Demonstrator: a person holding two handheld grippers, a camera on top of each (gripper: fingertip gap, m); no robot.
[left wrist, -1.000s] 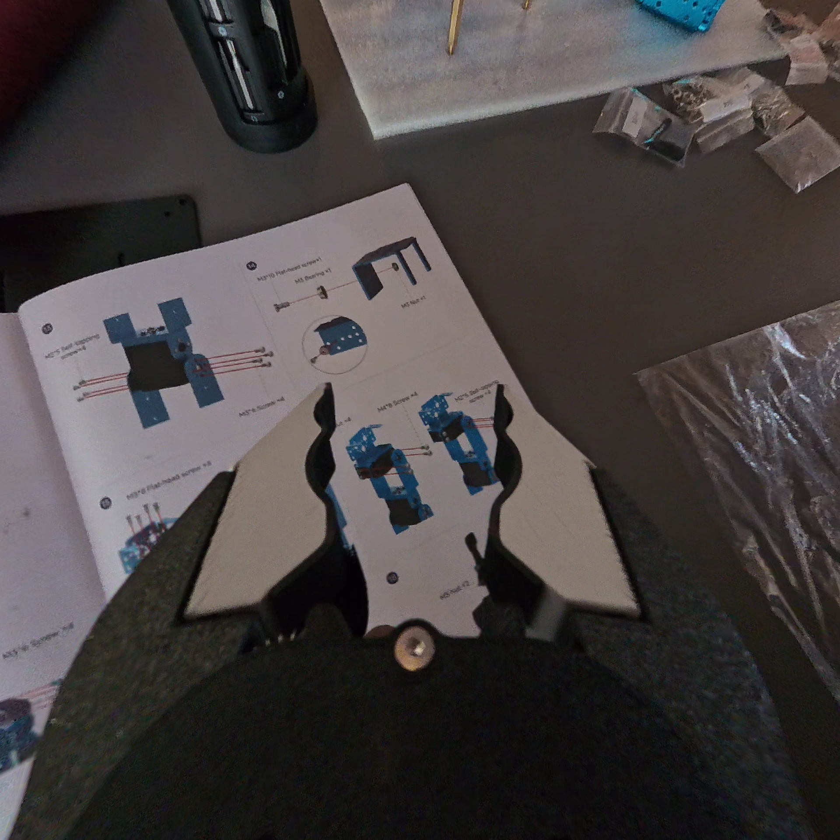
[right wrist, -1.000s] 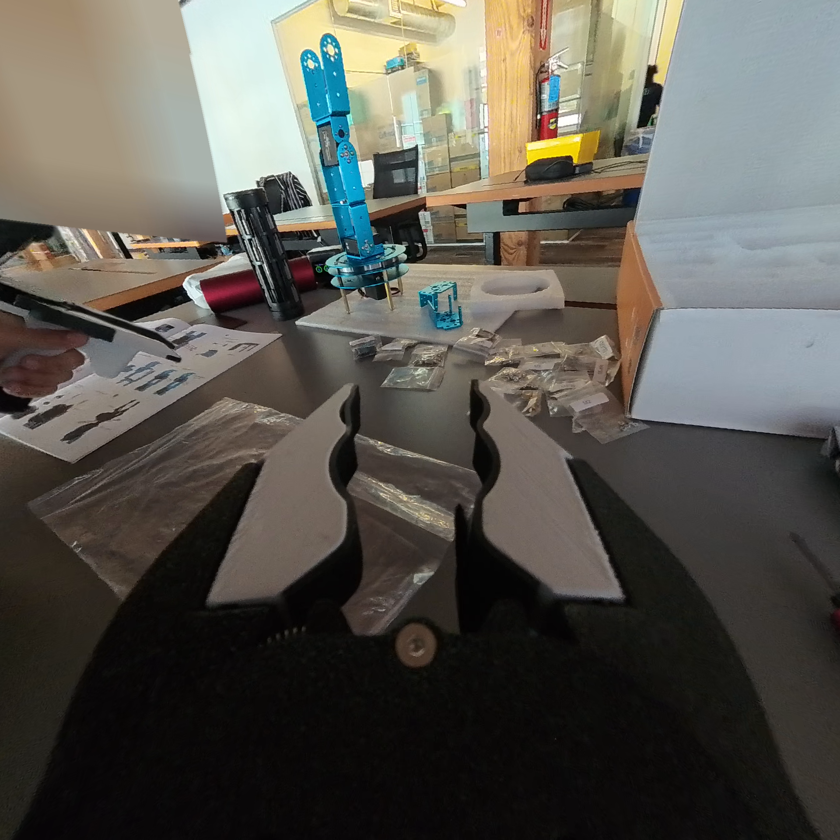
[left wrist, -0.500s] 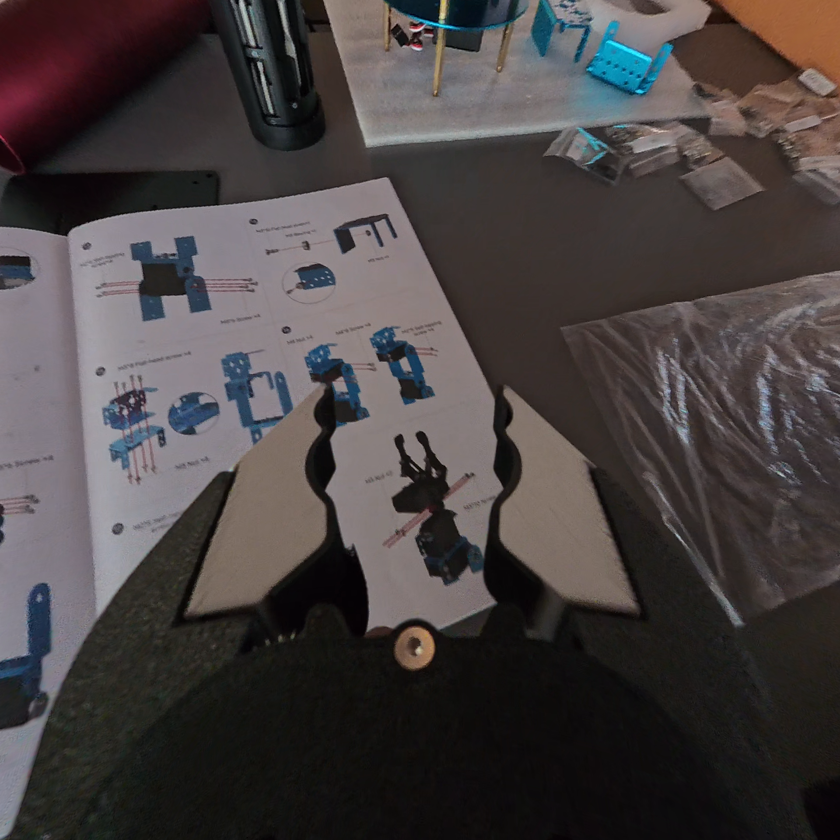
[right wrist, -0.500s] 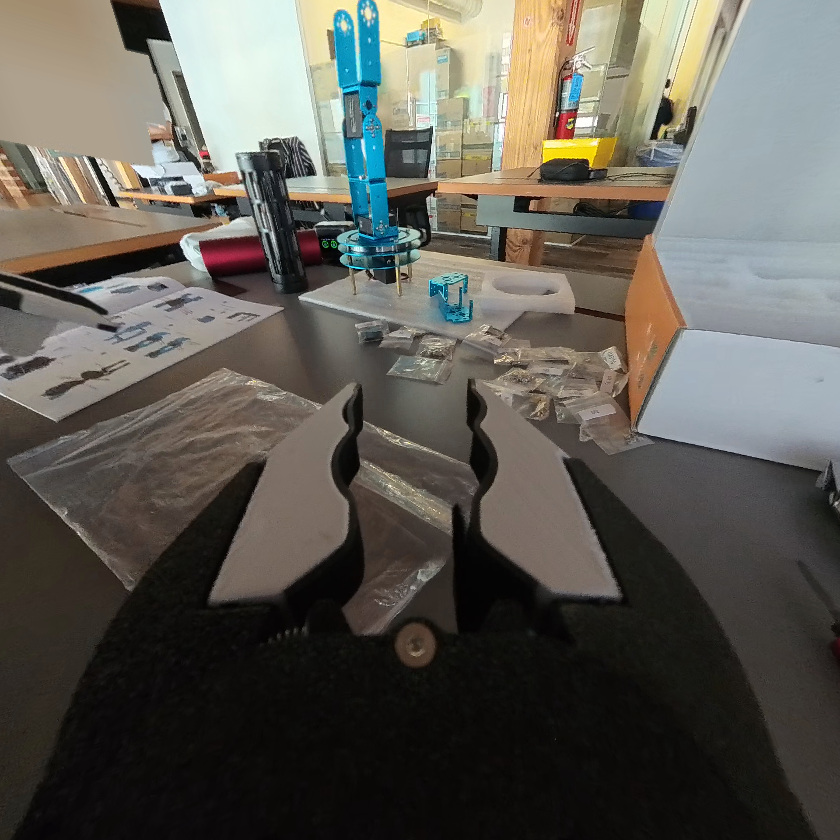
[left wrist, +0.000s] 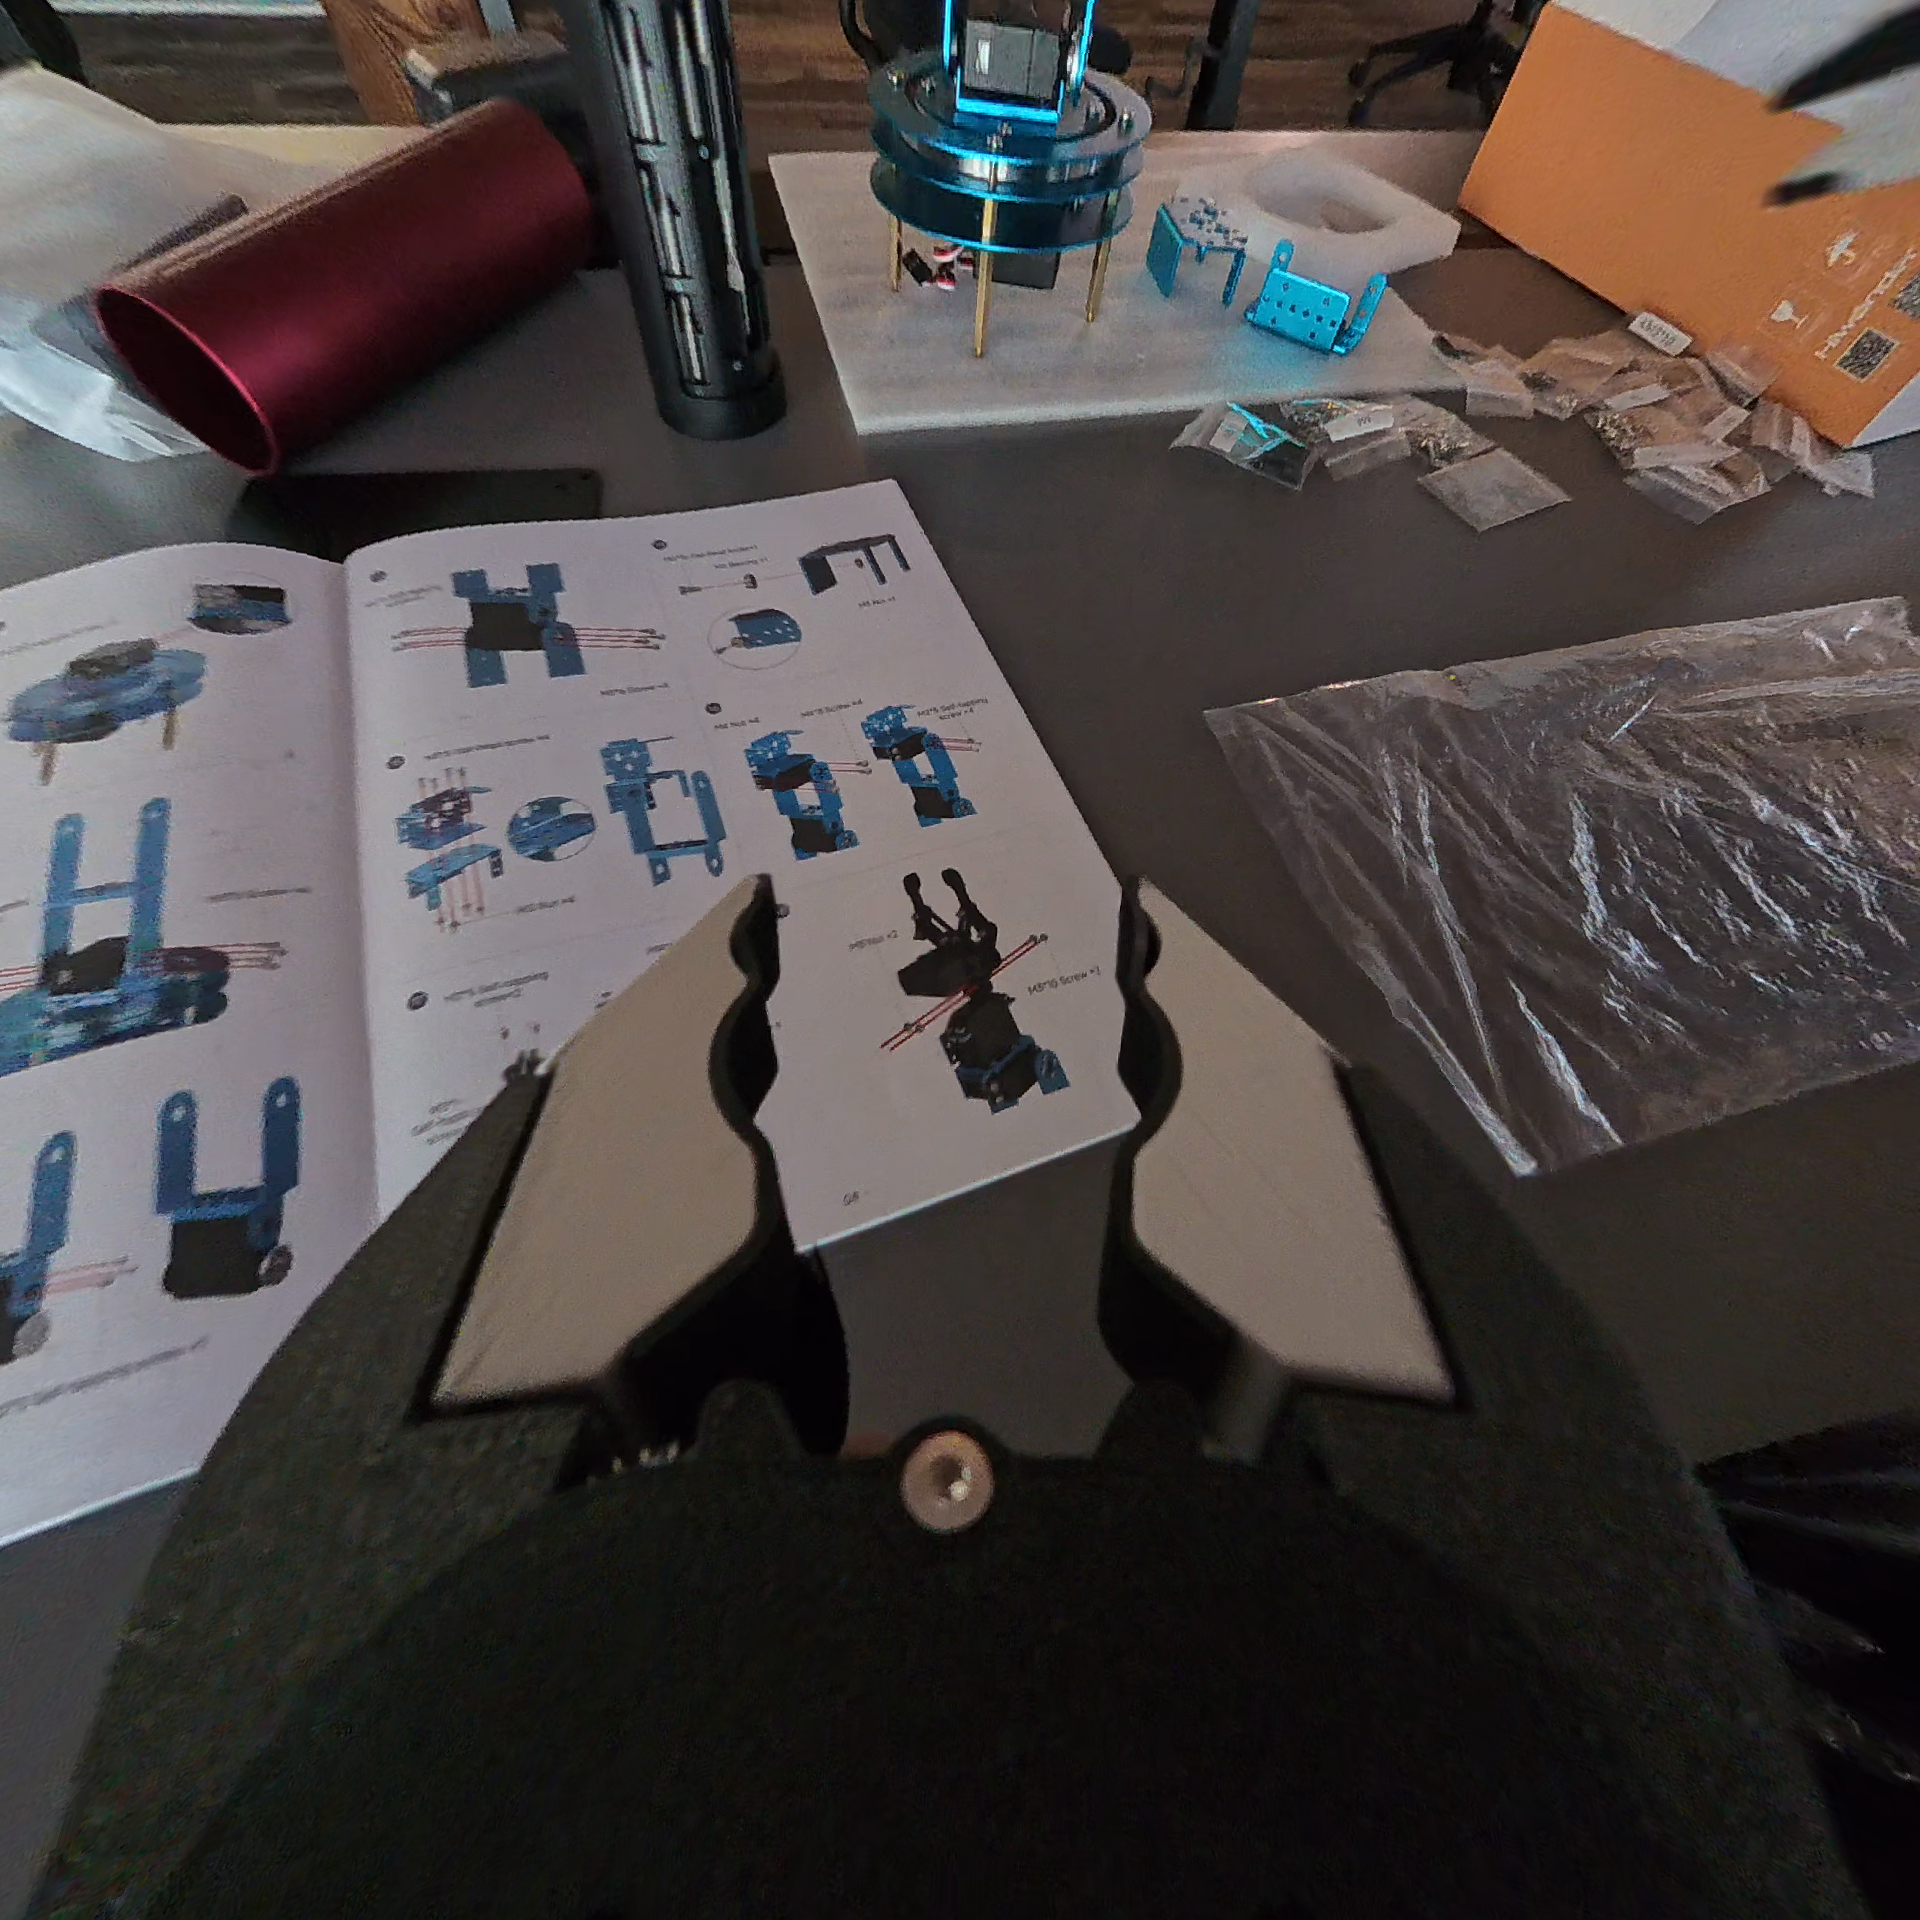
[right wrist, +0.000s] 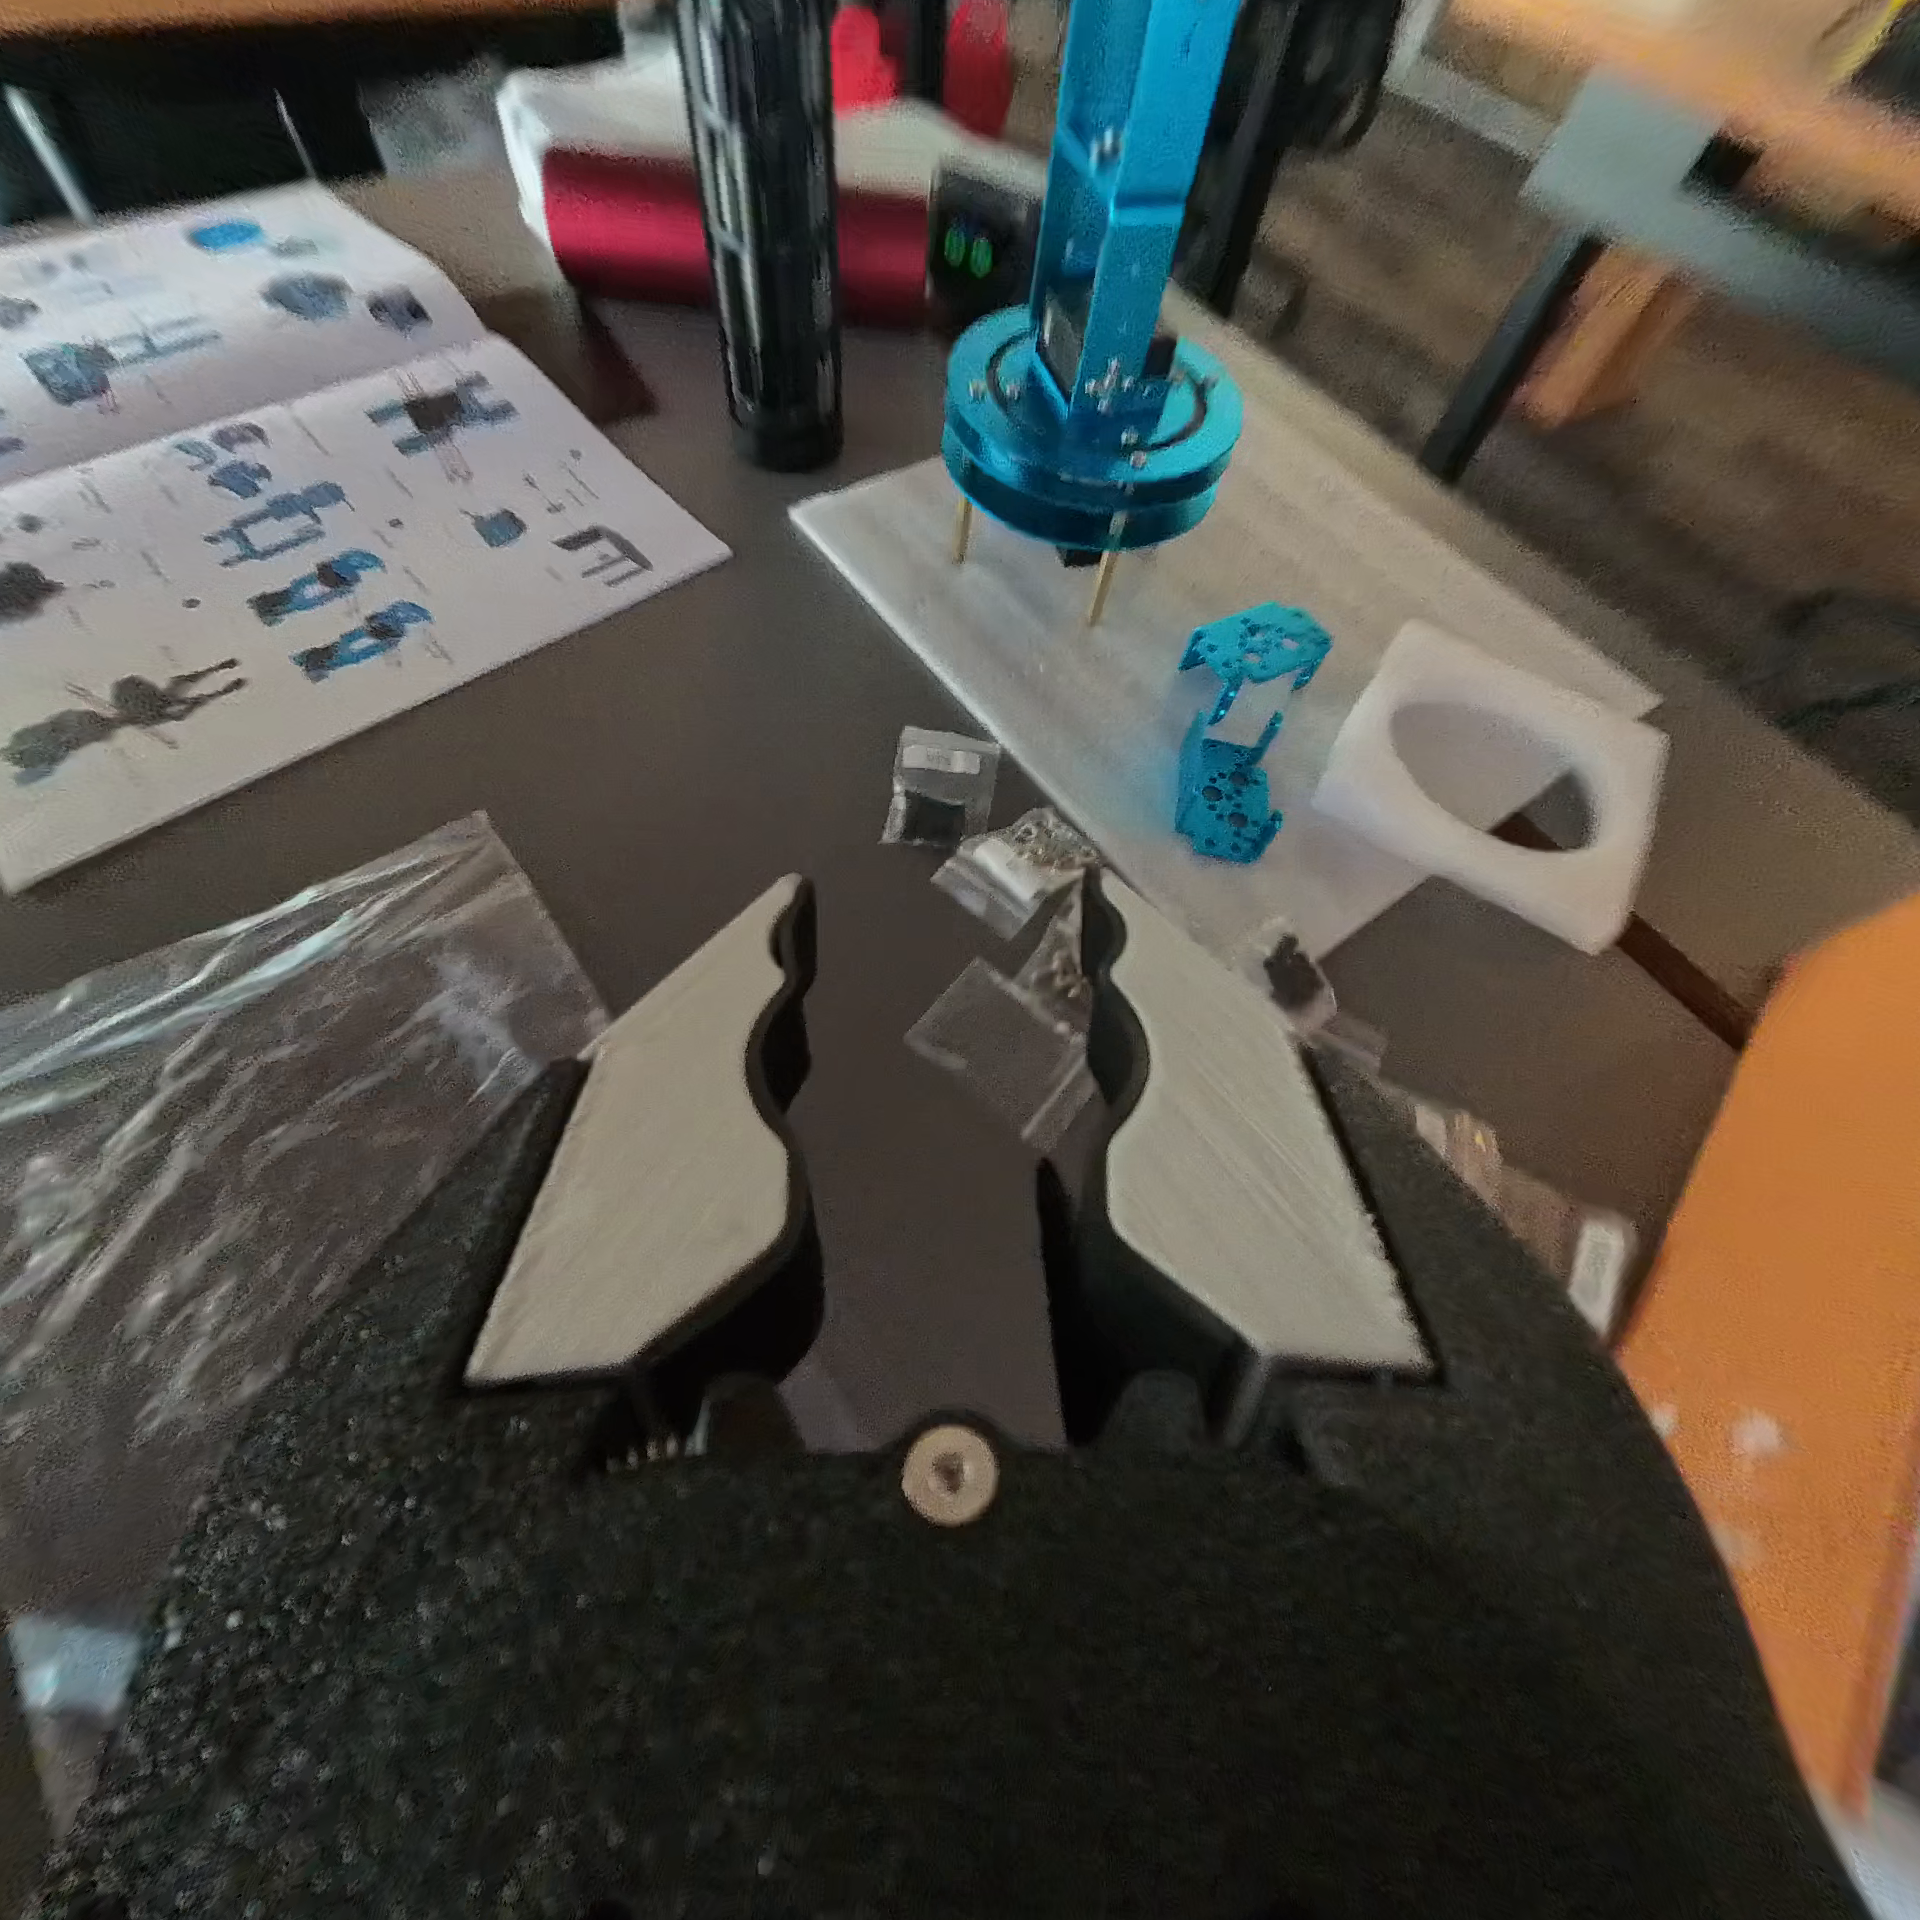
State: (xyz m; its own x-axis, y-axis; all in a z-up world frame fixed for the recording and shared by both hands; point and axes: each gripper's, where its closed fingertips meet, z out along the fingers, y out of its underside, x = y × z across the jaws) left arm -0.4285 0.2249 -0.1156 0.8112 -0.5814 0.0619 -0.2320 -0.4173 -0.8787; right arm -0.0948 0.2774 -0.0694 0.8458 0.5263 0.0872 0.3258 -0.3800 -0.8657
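Observation:
My left gripper (left wrist: pixel 948 899) is open and empty, above the near right corner of an open instruction booklet (left wrist: pixel 582 831) lying on the dark table. My right gripper (right wrist: pixel 943 899) is open and empty, above small clear bags of hardware (right wrist: pixel 997 873) on the table. Beyond it a blue robot arm on a round base (right wrist: pixel 1091 426) stands on a white foam sheet (right wrist: pixel 1039 644), with blue metal brackets (right wrist: pixel 1236 748) beside it. The base (left wrist: pixel 997 156) and brackets (left wrist: pixel 1268 281) also show in the left wrist view. The booklet also shows at the left of the right wrist view (right wrist: pixel 312 540).
A crinkled clear plastic bag (left wrist: pixel 1600 862) lies right of the booklet; it also shows in the right wrist view (right wrist: pixel 208 1091). A black cylinder (left wrist: pixel 686 208) and a red tube (left wrist: pixel 343 270) stand behind. An orange box (left wrist: pixel 1683 197) and a white foam block (right wrist: pixel 1496 790) are at the right. One gripper's finger ends stand about 35 centimetres off the other's. To the base (left wrist: pixel 997 156): right tips about 25 centimetres, left tips about 35 centimetres. Look for it in the right wrist view (right wrist: pixel 1008 404) too.
The left gripper has pulled back toward the booklet's near corner, so more of the table shows. The right gripper has risen and tilted down toward the small bags. Both stayed open.

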